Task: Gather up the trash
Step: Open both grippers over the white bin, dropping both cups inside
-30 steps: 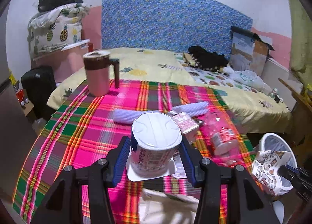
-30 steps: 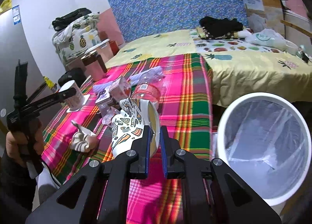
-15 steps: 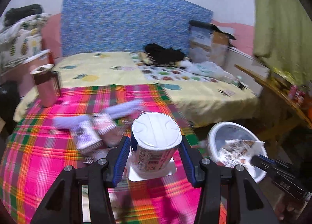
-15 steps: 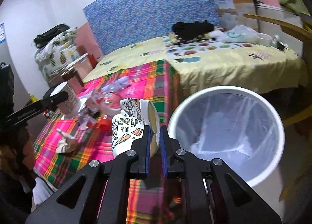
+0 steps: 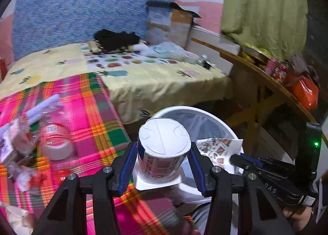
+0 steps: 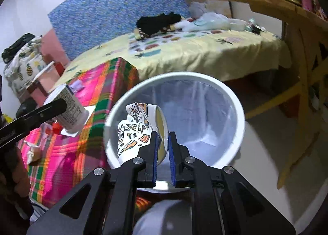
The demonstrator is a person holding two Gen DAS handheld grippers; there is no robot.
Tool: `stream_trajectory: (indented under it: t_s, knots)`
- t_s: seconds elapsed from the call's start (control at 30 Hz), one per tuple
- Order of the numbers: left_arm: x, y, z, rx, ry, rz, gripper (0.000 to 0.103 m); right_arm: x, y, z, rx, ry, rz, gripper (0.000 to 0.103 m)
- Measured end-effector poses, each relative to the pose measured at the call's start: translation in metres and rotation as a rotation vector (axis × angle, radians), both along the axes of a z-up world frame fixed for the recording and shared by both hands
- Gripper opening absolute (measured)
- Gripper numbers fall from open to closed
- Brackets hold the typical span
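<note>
The left tool point(image 5: 163, 165) grips a white noodle cup point(image 5: 163, 153), held above the corner of the plaid-covered surface point(image 5: 90, 112), beside the rim of the white trash bin point(image 6: 235, 102). The right tool point(image 6: 163, 142) is closed on the wall of a patterned paper cup point(image 6: 135, 130), held over the bin's open mouth. Bare floor point(image 6: 266, 142) lies to the right of the bin. A barcode is printed on the noodle cup; its small text is not readable.

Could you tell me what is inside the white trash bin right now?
The white trash bin shows only a clear liner; the patterned paper cup in the right gripper hides its near side.
</note>
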State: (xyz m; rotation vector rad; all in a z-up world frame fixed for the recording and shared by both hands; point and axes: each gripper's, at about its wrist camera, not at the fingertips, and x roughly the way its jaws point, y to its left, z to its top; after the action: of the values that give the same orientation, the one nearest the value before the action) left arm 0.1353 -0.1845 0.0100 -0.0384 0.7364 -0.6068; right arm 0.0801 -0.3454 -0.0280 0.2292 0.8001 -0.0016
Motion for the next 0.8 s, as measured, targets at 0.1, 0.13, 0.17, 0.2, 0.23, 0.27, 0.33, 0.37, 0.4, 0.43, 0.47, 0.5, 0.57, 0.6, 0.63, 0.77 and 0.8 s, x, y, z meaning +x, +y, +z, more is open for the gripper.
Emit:
stream_trajectory:
  t_s: [0.1,0.13,0.17,0.2,0.23,0.27,0.33,0.37,0.4,0.43,0.47,0.5,0.57,0.6,0.63,0.77,0.8]
  knots:
    - [0.005,-0.018,-0.01,0.005,0.026,-0.039,0.051,-0.001,-0.005,-0.002,-0.006,0.014,-0.007,0.01]
    - [0.01,-0.023,-0.016,0.008,0.038,-0.056,0.051,-0.001,-0.006,-0.003,-0.005,0.019,-0.007,0.01]
    - [0.012,-0.027,-0.019,0.013,0.043,-0.063,0.051,-0.001,-0.008,-0.004,-0.003,0.025,-0.008,0.01]
    - [0.013,-0.031,-0.022,0.02,0.048,-0.07,0.051,-0.001,-0.01,-0.005,-0.003,0.03,-0.009,0.011]
    - [0.015,-0.035,-0.025,0.027,0.054,-0.078,0.051,-0.001,-0.012,-0.006,-0.003,0.035,-0.009,0.012]
    - [0.016,-0.037,-0.028,0.031,0.059,-0.083,0.051,-0.001,-0.012,-0.006,-0.004,0.039,-0.008,0.012]
    - [0.018,-0.04,-0.032,0.033,0.067,-0.095,0.051,-0.001,-0.014,-0.007,-0.002,0.046,-0.004,0.012]
    - [0.017,-0.041,-0.033,0.033,0.07,-0.098,0.051,-0.001,-0.015,-0.007,-0.001,0.051,-0.002,0.012]
    - [0.018,-0.042,-0.033,0.033,0.072,-0.101,0.052,0.0,-0.016,-0.008,0.0,0.052,-0.002,0.013]
    - [0.017,-0.041,-0.033,0.032,0.07,-0.102,0.052,-0.001,-0.016,-0.008,0.0,0.052,-0.003,0.014]
    - [0.017,-0.041,-0.032,0.032,0.065,-0.103,0.055,-0.002,-0.016,-0.007,-0.001,0.051,-0.005,0.017]
    - [0.017,-0.041,-0.032,0.031,0.063,-0.103,0.058,-0.001,-0.016,-0.007,-0.001,0.049,-0.007,0.025]
    - [0.017,-0.041,-0.031,0.027,0.06,-0.099,0.064,-0.002,-0.018,-0.005,0.0,0.039,-0.011,0.04]
    - [0.016,-0.039,-0.03,0.024,0.057,-0.097,0.064,-0.003,-0.018,-0.004,0.002,0.033,-0.012,0.046]
    - [0.016,-0.039,-0.029,0.024,0.054,-0.094,0.064,-0.004,-0.019,-0.002,0.003,0.027,-0.012,0.047]
    - [0.013,-0.032,-0.026,0.016,0.048,-0.079,0.064,-0.007,-0.016,0.003,0.005,0.005,-0.011,0.047]
    - [0.012,-0.03,-0.025,0.015,0.046,-0.075,0.064,-0.008,-0.016,0.005,0.007,-0.002,-0.01,0.047]
